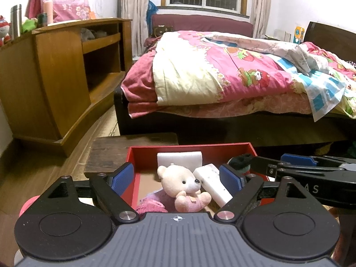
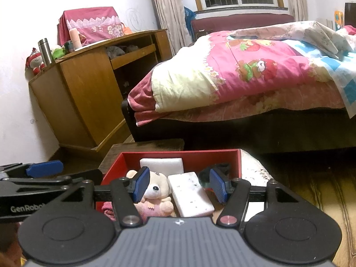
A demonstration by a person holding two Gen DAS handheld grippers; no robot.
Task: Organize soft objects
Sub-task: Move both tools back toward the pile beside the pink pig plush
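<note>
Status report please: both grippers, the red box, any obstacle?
Left gripper and right gripper open, empty, above red box. Teddy bear, sponges inside. Nothing blocking.

Your way into the red cardboard box point(image 1: 222, 150) is crowded: a cream plush bear point(image 1: 185, 183) and two white foam blocks point(image 2: 189, 194) fill it; its left floor point(image 1: 148, 183) looks bare, possibly.

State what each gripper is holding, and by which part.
Nothing is held. The left gripper and right gripper have open jaws above the red box, pressing on nothing.
</note>
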